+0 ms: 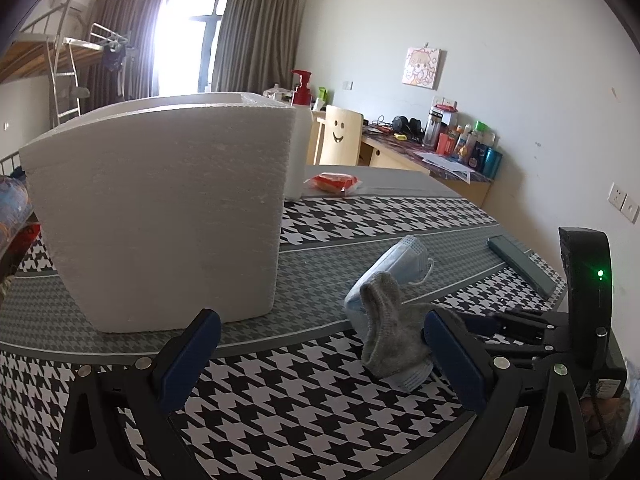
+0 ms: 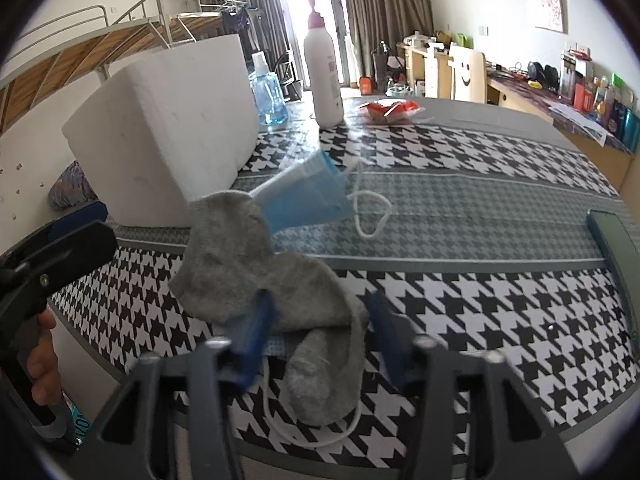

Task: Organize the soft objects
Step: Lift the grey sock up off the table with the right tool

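Note:
A grey sock [image 2: 260,276] lies crumpled on the houndstooth tablecloth, draped over a blue face mask [image 2: 308,196] with white ear loops. In the left wrist view the sock [image 1: 386,328] and mask [image 1: 404,260] lie to the right. A white foam box [image 1: 160,208] stands on the table; it also shows in the right wrist view [image 2: 168,128]. My right gripper [image 2: 320,332] is open, its blue fingers straddling the sock's near end without pinching it. My left gripper [image 1: 320,344] is open and empty, in front of the box and left of the sock.
A white pump bottle [image 2: 322,76] and a blue spray bottle [image 2: 270,94] stand behind the box. A red snack packet [image 2: 390,110] lies at the far side. A dark flat slab [image 2: 612,240] lies at the table's right edge. Desks and a chair stand beyond.

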A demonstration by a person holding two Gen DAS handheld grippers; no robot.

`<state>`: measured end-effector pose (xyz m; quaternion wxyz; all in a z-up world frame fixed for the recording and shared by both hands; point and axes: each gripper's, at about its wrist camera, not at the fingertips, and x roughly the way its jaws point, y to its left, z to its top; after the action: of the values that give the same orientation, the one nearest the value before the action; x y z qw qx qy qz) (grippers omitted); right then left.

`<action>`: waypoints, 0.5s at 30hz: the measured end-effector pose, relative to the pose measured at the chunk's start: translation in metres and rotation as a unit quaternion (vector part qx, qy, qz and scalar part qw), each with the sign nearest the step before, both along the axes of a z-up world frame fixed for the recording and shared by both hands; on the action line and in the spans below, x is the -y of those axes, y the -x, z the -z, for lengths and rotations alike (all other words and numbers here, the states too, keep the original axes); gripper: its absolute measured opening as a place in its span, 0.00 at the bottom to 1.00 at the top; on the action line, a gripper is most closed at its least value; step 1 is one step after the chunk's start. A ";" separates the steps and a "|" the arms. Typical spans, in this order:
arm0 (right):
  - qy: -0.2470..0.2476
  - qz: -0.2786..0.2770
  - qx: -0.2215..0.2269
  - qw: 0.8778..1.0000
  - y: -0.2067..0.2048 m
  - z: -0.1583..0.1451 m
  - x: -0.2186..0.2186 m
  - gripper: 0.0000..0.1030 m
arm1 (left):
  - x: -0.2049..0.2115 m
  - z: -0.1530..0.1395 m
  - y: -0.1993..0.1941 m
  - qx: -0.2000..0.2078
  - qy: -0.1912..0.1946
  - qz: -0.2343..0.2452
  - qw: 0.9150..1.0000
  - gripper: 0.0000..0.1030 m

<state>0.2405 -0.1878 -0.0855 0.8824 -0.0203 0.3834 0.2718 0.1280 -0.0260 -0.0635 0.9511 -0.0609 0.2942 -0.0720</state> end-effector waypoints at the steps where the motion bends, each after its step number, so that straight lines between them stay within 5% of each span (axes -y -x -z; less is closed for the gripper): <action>1: -0.001 0.001 -0.004 1.000 0.000 0.001 0.000 0.24 | 0.000 0.000 0.000 -0.002 -0.001 0.001 1.000 0.99; 2: -0.005 0.001 -0.008 1.000 -0.001 0.001 0.001 0.15 | -0.001 0.001 0.001 -0.003 -0.002 0.001 1.000 0.99; 5: -0.015 0.001 -0.013 1.000 0.000 -0.001 0.005 0.11 | 0.003 0.000 0.000 -0.001 -0.001 0.003 1.000 0.99; 15: -0.062 0.030 0.028 0.997 0.013 -0.040 0.036 0.11 | 0.010 0.000 0.002 -0.002 -0.005 0.015 1.000 0.99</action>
<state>0.2271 -0.2240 -0.0455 0.9001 0.0387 0.3415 0.2677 0.1263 -0.0356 -0.0637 0.9497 -0.0522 0.2970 -0.0848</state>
